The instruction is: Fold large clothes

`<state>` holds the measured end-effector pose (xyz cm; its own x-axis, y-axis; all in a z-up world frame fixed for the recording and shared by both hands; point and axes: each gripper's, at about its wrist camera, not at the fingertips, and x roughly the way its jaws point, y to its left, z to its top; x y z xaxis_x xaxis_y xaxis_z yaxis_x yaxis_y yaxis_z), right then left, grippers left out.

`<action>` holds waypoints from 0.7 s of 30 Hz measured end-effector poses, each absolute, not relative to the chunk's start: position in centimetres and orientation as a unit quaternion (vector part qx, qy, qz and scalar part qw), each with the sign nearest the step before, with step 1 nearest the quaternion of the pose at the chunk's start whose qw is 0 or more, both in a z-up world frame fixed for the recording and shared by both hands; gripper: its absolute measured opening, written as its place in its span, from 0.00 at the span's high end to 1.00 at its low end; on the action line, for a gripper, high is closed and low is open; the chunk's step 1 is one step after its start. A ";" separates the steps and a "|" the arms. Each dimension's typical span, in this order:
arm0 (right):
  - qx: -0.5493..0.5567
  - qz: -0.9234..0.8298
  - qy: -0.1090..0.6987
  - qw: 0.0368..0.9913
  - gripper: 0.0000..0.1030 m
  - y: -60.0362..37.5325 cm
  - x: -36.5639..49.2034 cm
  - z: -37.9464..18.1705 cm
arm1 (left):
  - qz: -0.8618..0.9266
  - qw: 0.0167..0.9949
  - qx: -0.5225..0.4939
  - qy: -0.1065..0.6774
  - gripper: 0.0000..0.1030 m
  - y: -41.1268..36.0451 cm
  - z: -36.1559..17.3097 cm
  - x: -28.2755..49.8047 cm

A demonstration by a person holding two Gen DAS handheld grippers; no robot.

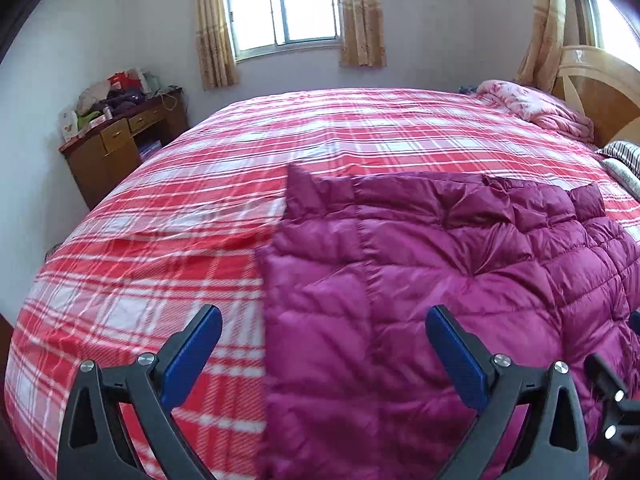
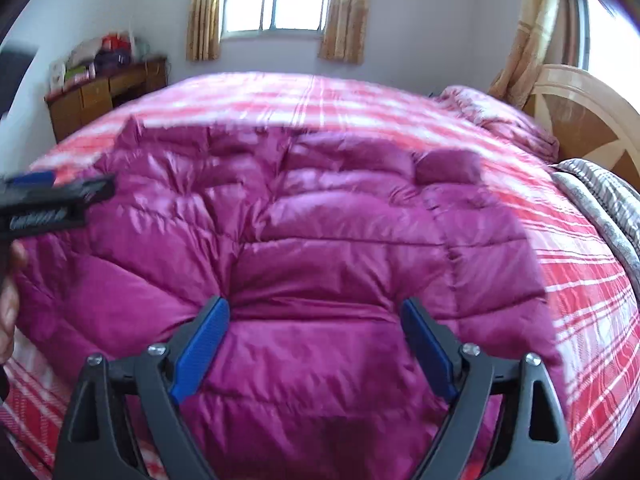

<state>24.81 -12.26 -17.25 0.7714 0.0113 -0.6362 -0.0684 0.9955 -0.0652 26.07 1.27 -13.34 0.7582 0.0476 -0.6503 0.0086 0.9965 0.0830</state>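
My left gripper (image 1: pixel 323 322) has its jaws wide apart, nothing btwn the blue pads (image 1: pixel 192 356), hanging over the near left edge of the purple down jacket (image 1: pixel 440 280); one pad sits above bare bedspread, the other above the jacket. My right gripper (image 2: pixel 316 314) is likewise spread wide, empty, over the jacket's near middle, pads (image 2: pixel 200 354) not pressing the fabric as far as I can tell. In the right wrist view my left gripper shows at the far left edge, w/ part of my hand (image 2: pixel 10 292) just beside the jacket's left side. The jacket lies flat on the bed, quilted side up, w/ a pinched gather of creases near its centre; it takes up the near part of the red-and-white plaid bedspread (image 1: pixel 160 220). Left of the jacket: open plaid. Beyond the jacket, at the far wall, a window (image 1: pixel 282 4) w/ tan curtains (image 1: pixel 212 28) either side. Far left of the jacket, a brown wooden desk (image 1: pixel 116 144) piled w/ bags & clutter. Far right of the jacket, a pink floral quilt (image 1: pixel 536 108) bunched by the wooden headboard (image 1: pixel 600 96), and a striped pillow (image 2: pixel 604 196) at the jacket's right, apart from it. Right wrist view is blurred, so finer detail there I can't tell.
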 end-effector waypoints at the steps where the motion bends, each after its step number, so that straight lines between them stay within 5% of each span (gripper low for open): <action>1: -0.041 0.031 0.342 0.938 0.12 -12.2 24.2 -17.3 | 0.019 0.935 0.033 0.352 0.01 2.5 -13.5 25.1; 10: -0.079 0.016 0.356 0.931 0.05 -10.6 23.9 -20.6 | 0.002 0.914 -0.065 0.401 0.02 6.3 -17.8 21.0; 15: -0.069 0.026 0.362 0.929 0.02 -11.4 24.0 -20.8 | -0.067 0.908 -0.096 0.402 0.61 4.5 -17.7 21.3; 18: -0.066 0.029 0.361 0.930 0.01 -11.5 24.0 -21.0 | -0.081 0.910 -0.081 0.399 0.84 3.7 -17.2 21.2; 21: -0.059 0.035 0.363 0.929 0.01 -11.7 23.9 -20.9 | -0.092 0.917 -0.073 0.381 0.91 3.3 -15.1 20.9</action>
<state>23.91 -11.72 -20.86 0.7341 0.0228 -0.6787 -0.1083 0.9906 -0.0838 20.94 3.34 -15.07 0.6932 -0.2243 -0.6850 0.1134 0.9724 -0.2038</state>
